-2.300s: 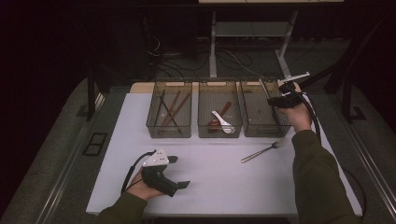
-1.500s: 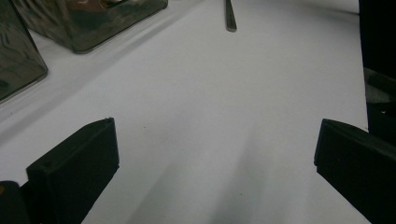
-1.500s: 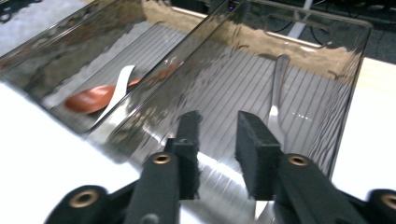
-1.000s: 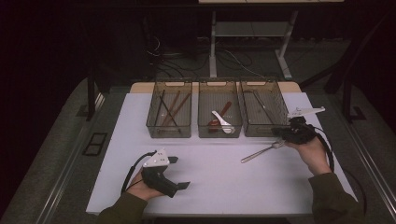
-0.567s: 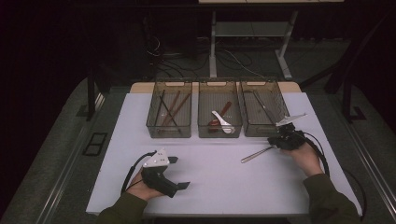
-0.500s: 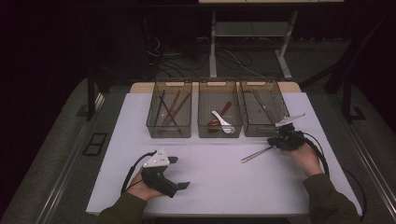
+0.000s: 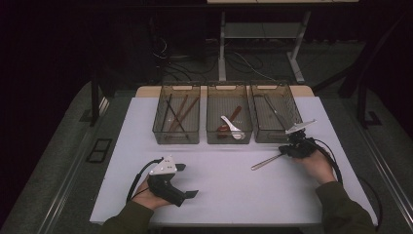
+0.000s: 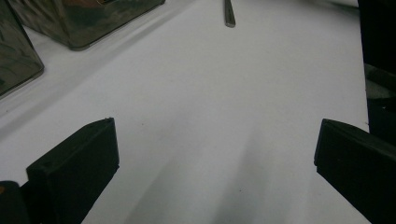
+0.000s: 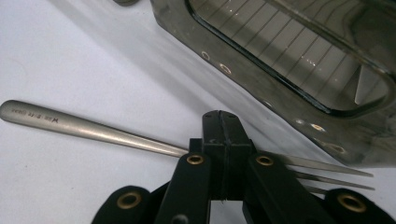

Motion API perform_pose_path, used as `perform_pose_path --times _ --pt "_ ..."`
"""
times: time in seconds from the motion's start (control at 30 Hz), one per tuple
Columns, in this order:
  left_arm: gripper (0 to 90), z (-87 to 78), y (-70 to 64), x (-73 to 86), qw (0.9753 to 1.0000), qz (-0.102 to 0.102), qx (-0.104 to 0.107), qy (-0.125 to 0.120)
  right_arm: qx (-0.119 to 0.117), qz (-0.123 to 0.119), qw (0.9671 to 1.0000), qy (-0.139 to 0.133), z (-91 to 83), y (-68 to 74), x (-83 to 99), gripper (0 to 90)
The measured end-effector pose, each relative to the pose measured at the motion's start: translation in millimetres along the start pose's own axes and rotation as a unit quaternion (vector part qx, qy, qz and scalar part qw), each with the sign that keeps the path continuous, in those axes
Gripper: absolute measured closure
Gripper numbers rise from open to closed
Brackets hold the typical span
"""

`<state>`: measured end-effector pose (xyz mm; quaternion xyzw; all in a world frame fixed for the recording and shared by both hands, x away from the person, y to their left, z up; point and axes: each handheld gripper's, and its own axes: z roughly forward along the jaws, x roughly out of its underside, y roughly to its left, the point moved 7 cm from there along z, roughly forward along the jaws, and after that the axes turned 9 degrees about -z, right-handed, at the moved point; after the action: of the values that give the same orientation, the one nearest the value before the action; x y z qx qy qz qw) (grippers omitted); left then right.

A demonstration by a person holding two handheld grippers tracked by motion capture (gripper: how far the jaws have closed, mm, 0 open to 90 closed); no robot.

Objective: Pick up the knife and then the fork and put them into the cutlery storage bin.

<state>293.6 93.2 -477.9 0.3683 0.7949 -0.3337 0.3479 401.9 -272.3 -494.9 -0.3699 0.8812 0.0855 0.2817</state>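
I am at a test bench in a lab or studio, not a home. My white table [image 7: 234, 195] stands alone in a dark room on grey carpet. Beyond the table, loose cables [image 7: 243, 61] trail on the floor around the metal legs of a second desk [image 7: 258, 29]. Three matching clear bins [image 7: 229, 139] sit in a row at the table's far edge.

1. A white desk [image 7: 224, 185] carries three clear bins in a row at its far side.
2. The left bin [image 7: 176, 117] holds dark and brown sticks.
3. The middle bin [image 7: 229, 117] holds a white spoon [image 7: 233, 127].
4. The right bin [image 7: 276, 114] stands just beside it.
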Motion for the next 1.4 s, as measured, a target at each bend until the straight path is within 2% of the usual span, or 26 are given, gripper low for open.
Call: perform_pose_path --times 0.1,0.37,0.83,1.17,1.4 --pt "0.0 0.0 -0.3 0.2 1.0 0.0 0.001 0.001 0.006 -0.006 0.9999 0.009 -0.1 -0.5 2.0 90.0" --pt "0.0 0.0 -0.6 0.2 1.0 0.003 0.003 0.002 -0.005 -0.015 0.9996 0.022 -6.7 2.6 9.6 90.0" --pt "0.0 -0.6 -0.3 -0.6 1.0 0.004 0.005 -0.003 -0.026 -0.026 0.9985 0.04 -19.8 16.1 25.2 90.0" --pt "0.0 -1.3 4.7 -0.6 1.0 0.009 0.001 -0.002 -0.047 -0.035 0.9971 0.049 -28.1 28.5 35.0 90.0" --pt "0.0 -0.7 2.9 0.0 0.9999 0.011 0.004 0.0 -0.063 -0.055 0.9947 0.06 -35.5 44.3 43.0 90.0"
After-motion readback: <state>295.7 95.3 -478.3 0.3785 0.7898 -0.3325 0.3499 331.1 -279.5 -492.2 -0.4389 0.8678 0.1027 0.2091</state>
